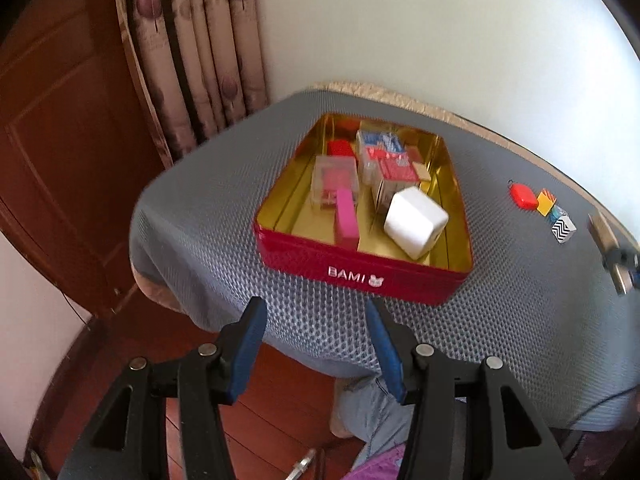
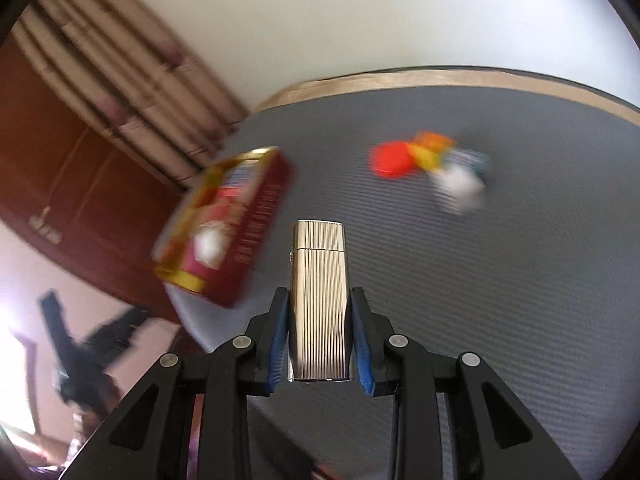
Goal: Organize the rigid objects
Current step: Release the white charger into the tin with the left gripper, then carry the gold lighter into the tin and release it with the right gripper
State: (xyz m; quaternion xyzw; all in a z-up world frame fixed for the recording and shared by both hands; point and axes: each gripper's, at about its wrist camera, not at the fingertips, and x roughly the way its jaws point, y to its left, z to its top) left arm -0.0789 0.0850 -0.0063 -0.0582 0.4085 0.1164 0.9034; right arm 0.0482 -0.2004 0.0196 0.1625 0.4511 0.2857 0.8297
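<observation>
A red BAMI tin (image 1: 360, 276) with a gold inside sits on the grey mat. It holds a white charger block (image 1: 416, 222), a pink bar (image 1: 346, 218), a clear box (image 1: 334, 178) and card packs (image 1: 394, 168). My left gripper (image 1: 316, 312) is open and empty, just off the tin's near side. My right gripper (image 2: 320, 300) is shut on a ribbed silver lighter (image 2: 319, 296), held above the mat; it shows at the right edge of the left wrist view (image 1: 610, 248). The tin (image 2: 256, 236) is blurred to its left.
A red case (image 1: 523, 196), a yellow-orange cube (image 1: 546, 201) and a black-and-white zigzag cube (image 1: 563, 229) lie on the mat (image 1: 520, 300) at the right; they show blurred in the right wrist view (image 2: 432, 164). Curtain, wooden door and wall stand behind. The table edge is near me.
</observation>
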